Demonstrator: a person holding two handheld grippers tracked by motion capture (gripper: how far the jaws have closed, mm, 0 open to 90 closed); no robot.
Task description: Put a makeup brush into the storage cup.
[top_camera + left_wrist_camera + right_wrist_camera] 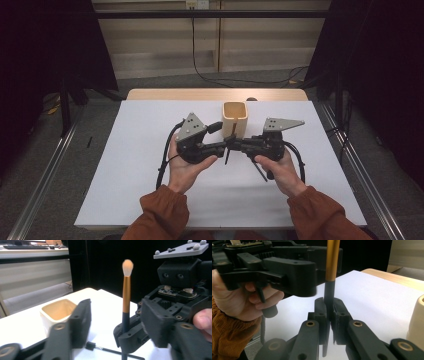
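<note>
Right tongs clenched on the black lower handle of a makeup brush, held upright above the white counter. Gold ferrule above the black grip, pale peach bristle tuft at the very top, as seen in the left gripper view. Left tongs released, jaws standing apart on either side of the brush with no pad pressing on it. In the high view, left tongs and right tongs meeting tip to tip at mid-counter, the brush between them, just in front of a cream square cup. Cup open at the top, standing on the counter near its far edge. A second slim black brush lying flat on the counter beneath the tongs, seen also in the high view beside the right hand. Left hand wrapped around its tool, orange sleeves coming in from the near edge.
</note>
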